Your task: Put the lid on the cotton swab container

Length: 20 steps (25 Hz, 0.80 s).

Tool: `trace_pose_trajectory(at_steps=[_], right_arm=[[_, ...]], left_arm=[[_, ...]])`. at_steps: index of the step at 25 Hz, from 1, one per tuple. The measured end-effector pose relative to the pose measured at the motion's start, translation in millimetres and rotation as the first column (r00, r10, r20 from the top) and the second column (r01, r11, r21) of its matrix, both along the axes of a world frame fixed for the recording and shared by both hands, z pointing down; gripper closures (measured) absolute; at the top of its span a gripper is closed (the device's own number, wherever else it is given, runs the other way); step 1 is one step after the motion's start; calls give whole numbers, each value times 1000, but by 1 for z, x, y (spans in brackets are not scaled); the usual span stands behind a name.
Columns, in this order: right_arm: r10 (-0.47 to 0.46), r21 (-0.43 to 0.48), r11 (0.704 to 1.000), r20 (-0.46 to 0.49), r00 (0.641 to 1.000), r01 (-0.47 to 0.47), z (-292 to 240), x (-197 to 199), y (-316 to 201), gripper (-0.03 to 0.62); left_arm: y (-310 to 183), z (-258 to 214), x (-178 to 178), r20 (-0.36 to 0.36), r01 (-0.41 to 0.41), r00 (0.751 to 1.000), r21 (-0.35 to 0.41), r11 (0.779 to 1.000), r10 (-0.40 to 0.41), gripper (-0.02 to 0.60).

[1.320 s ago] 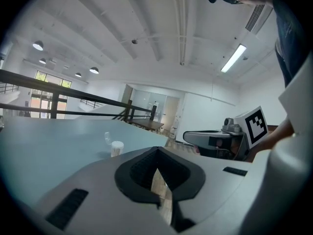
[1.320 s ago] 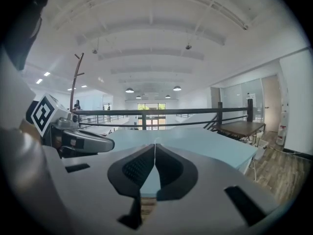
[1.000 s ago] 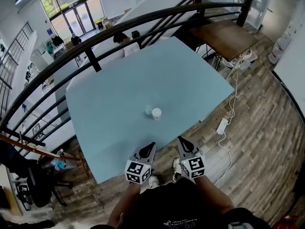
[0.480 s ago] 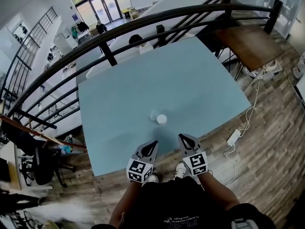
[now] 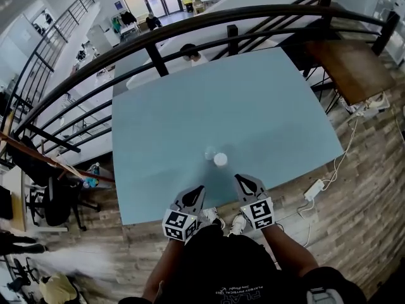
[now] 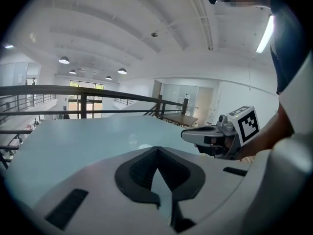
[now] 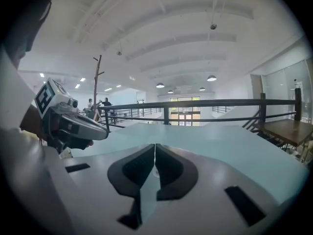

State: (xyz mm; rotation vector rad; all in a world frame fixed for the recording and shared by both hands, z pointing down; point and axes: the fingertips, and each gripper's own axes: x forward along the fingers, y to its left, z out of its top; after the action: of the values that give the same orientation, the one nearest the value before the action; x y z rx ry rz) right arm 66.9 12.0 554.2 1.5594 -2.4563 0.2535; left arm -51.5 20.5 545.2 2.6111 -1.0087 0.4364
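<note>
The wide pale-blue rectangular bench (image 5: 266, 106) carries everything. At its near edge hover the grey left tongs (image 5: 197, 189) and right tongs (image 5: 241, 178), both closed together and empty. Ahead, between them, stands the small clear cotton swab container (image 5: 209, 152). The round white lid (image 5: 220, 159) lies just to its right, nearer the right tongs.

The head camera looks steeply down from high onto the blue table (image 5: 253, 106), with the left gripper (image 5: 197, 192) and right gripper (image 5: 242, 181) at its near edge. Each gripper camera sits low behind its jaws, facing far across this same tabletop (and the other gripper).
</note>
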Motion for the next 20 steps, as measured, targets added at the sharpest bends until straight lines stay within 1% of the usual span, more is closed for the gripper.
trace_pose_trajectory(at_steps=[5, 9, 12, 14, 17, 20], right_arm=[[9, -39, 999, -2, 1000, -9, 9, -6, -34, 576], [11, -61, 998, -19, 1000, -12, 13, -14, -68, 576], [32, -74, 997, 8, 999, -32, 14, -15, -90, 576], [50, -80, 996, 27, 998, -48, 14, -16, -104, 576], [61, -82, 995, 20, 998, -60, 12, -14, -118, 576], [69, -101, 993, 35, 997, -65, 16, -11, -130, 576]], left_arm=[[-36, 10, -8, -5, 1, 1000, -4, 1000, -1, 571], [-76, 10, -17, -28, 7, 1000, -6, 1000, -7, 571], [-98, 14, -22, -30, -2, 1000, -4, 1000, 2, 571], [-114, 15, -25, -46, 6, 999, 4, 1000, -6, 571], [-131, 14, -23, -71, 11, 997, 4, 1000, -10, 571], [-141, 20, -21, -54, -5, 999, -8, 1000, 4, 571]])
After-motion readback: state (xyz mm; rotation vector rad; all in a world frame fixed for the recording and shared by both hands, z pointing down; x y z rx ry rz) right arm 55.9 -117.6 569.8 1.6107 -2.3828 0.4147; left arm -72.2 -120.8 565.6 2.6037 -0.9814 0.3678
